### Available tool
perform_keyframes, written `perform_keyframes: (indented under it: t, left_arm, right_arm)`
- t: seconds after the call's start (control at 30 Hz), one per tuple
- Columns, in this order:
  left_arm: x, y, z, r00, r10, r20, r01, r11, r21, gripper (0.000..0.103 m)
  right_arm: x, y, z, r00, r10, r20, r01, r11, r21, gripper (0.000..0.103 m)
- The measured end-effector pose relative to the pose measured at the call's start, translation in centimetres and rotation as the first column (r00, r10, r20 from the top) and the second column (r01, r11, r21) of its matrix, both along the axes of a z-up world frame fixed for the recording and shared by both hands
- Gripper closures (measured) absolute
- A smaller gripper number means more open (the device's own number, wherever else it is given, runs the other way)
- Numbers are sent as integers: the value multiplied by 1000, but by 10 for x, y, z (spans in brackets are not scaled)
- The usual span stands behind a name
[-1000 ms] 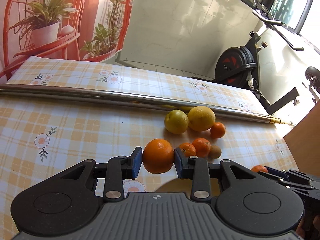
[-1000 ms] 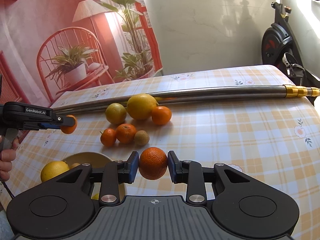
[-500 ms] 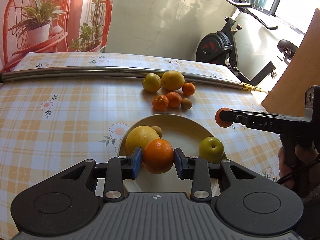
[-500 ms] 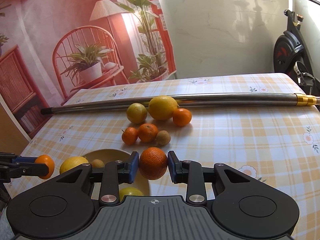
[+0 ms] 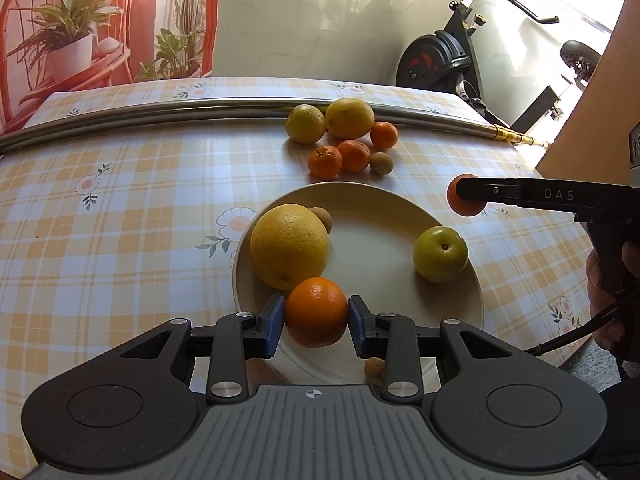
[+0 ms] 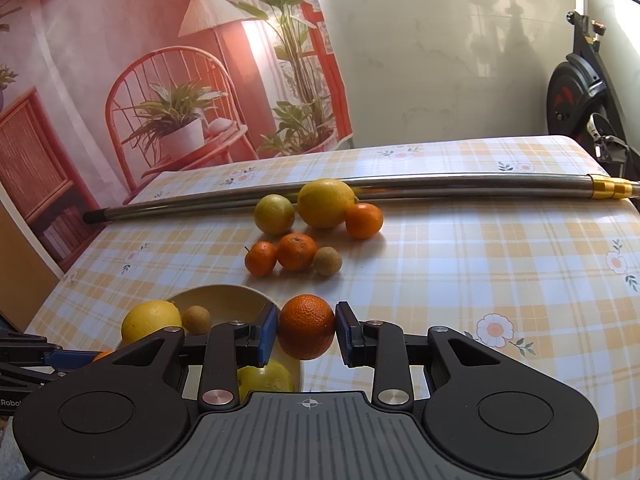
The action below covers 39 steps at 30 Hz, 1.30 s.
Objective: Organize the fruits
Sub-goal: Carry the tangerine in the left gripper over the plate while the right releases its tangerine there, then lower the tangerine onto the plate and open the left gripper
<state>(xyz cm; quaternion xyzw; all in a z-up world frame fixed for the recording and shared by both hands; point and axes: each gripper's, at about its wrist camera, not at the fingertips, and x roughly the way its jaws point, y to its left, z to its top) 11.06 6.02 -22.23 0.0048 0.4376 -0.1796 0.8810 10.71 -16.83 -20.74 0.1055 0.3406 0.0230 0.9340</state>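
While your left gripper (image 5: 316, 321) hangs over the near part of the plate (image 5: 460, 324), its jaws are clamped on an orange (image 5: 316, 311), pads pressing both flanks. From the left wrist view the fruit sits low over the plate, just in front of the big yellow grapefruit (image 5: 289, 245). Judgement: you carry it there to drop it into the open near patch, clear of what is already down.

Left side of plate: grapefruit, with a small brown fruit (image 5: 322, 218) tucked behind it and touching it. Right side: a green apple (image 5: 440, 253), alone, apart from the grapefruit. Bare middle between them looks like the room kept for incoming fruit.

Beyond the plate, a loose cluster of six fruits waits on the checked tablecloth (image 5: 120, 220): two yellow ones at the back against the metal pole (image 5: 160, 110), three small oranges and a brown one nearer. The pole seems to act as a backstop that keeps them from rolling off.

Right side: your right gripper (image 6: 307, 332) is pinched narrow on a second, rough-skinned orange (image 6: 307, 326). It is held off the cloth, just beside the plate's right edge. Likely it waits its turn so the two tools do not meet over the plate.

Risk: a release close to the grapefruit may nudge it.
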Motion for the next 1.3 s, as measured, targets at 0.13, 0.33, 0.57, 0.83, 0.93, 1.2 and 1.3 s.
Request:
perform_keyframes:
  t: [0.13, 0.33, 0.57, 0.83, 0.93, 1.2, 1.3]
  left_arm:
    - [1, -3, -3, 1000, -11, 9, 11, 999, 35, 67]
    - [2, -2, -6, 1000, -9, 12, 8, 998, 65, 67]
    - [6, 0, -7, 1000, 20, 12, -20, 998, 58, 66]
    - [9, -1, -9, 1000, 25, 13, -26, 997, 68, 66]
    - [10, -1, -10, 1000, 26, 14, -27, 997, 68, 66]
    - [15, -3, -13, 999, 40, 16, -41, 997, 72, 66]
    - [17, -4, -13, 999, 41, 17, -42, 996, 73, 66]
  right_arm:
    - [3, -1, -3, 1000, 2, -11, -2, 1000, 13, 74]
    - [11, 3, -3, 999, 29, -21, -28, 999, 17, 74]
    - [27, 8, -5, 996, 68, -51, -67, 997, 29, 74]
    - [38, 20, -8, 988, 127, -89, -127, 992, 12, 74]
    - [42, 22, -9, 985, 140, -97, -139, 990, 15, 74]
    - [54, 27, -9, 983, 158, -97, -156, 987, 28, 75]
    - [54, 28, -6, 984, 157, -86, -156, 988, 15, 75]
